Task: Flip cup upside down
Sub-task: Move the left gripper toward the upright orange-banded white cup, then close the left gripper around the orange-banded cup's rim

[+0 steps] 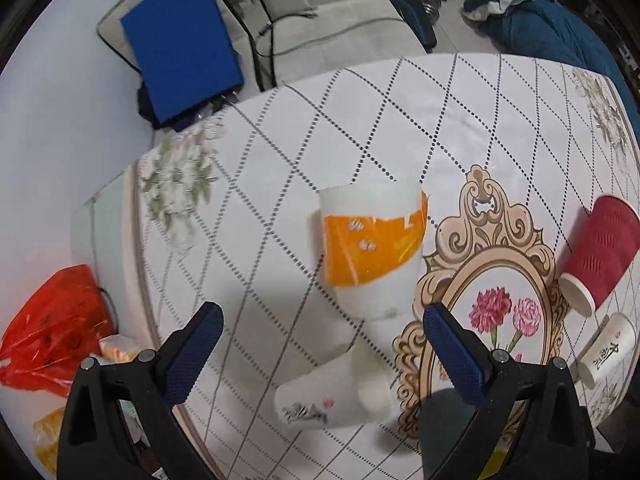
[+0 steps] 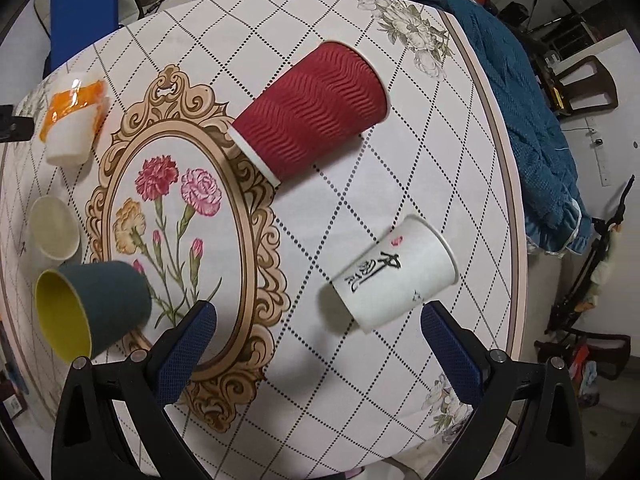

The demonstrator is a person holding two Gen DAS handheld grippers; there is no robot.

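Several cups stand on a round table (image 2: 352,20) with a patterned cloth. In the left wrist view a white cup with an orange band (image 1: 374,244) stands ahead, and a small white paper cup (image 1: 336,392) sits between the fingers of my open, empty left gripper (image 1: 324,360). In the right wrist view a red ribbed cup (image 2: 312,108) stands rim down, a white cup with black characters (image 2: 394,274) stands just ahead of my open, empty right gripper (image 2: 318,354), and a dark green cup with yellow inside (image 2: 90,308) stands at the left. The orange-banded cup also shows in the right wrist view (image 2: 74,118).
The red cup (image 1: 600,248) and the lettered white cup (image 1: 606,348) show at the right in the left wrist view. A small white cup (image 2: 54,232) stands open side up. A red plastic bag (image 1: 52,328) lies off the table's left edge. A blue cloth (image 2: 528,100) hangs at the right.
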